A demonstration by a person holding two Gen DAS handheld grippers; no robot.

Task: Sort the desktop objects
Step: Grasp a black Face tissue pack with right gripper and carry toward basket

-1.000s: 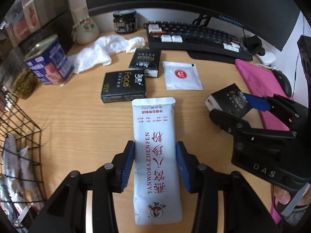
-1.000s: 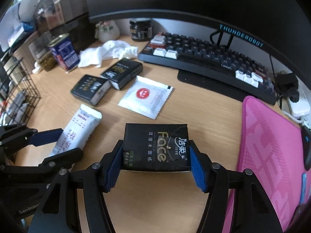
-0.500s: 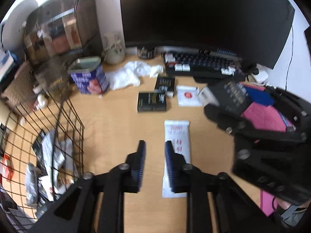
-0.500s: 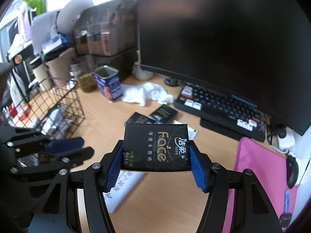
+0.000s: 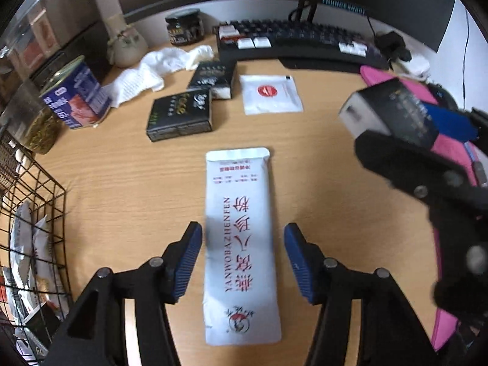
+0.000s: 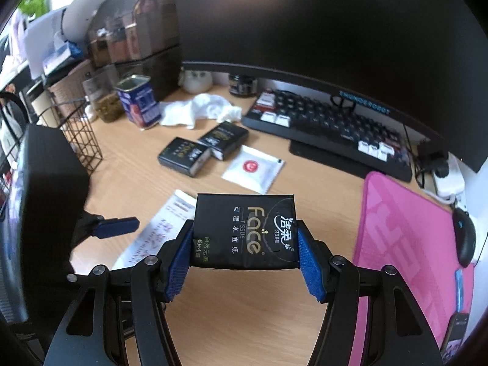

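Note:
A long white sachet [image 5: 241, 244] with red lettering lies flat on the wooden desk. My left gripper [image 5: 242, 241] is open, one pad on each side of the sachet without touching it. My right gripper [image 6: 245, 244] is shut on a black Face tissue pack [image 6: 247, 231] and holds it above the desk; the pack also shows in the left wrist view [image 5: 393, 113]. Two more black tissue packs [image 5: 180, 116] [image 5: 213, 77] and a square white sachet [image 5: 270, 93] lie farther back.
A black wire basket [image 5: 27, 228] with packets stands at the left. A blue can [image 5: 74, 94], a jar [image 5: 29, 122], a white cloth [image 5: 152, 70], a vase [image 5: 125, 45], a dark jar [image 5: 184, 27], a keyboard [image 5: 299, 41] and a pink mat [image 6: 408, 244] ring the desk.
My left gripper has come back down over the white sachet and opened wide around it. My right gripper keeps the tissue pack and has come a little lower.

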